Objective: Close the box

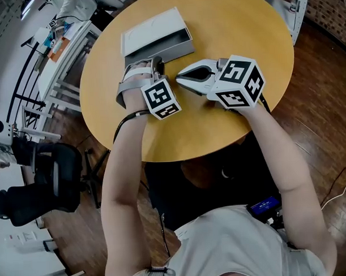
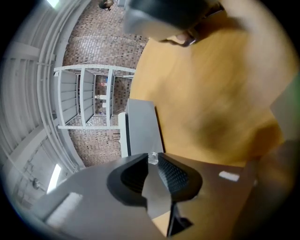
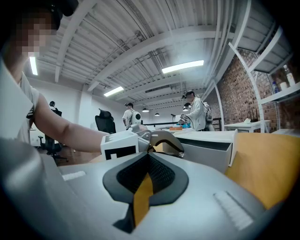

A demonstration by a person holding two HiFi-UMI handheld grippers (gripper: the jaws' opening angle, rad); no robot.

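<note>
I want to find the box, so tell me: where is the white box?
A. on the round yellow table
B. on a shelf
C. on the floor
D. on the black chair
A: the box lies flat on the round yellow table, close to the table's edge.

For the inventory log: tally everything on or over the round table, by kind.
Box: 1
Grippers: 2, the left gripper and the right gripper
Total: 3
</note>
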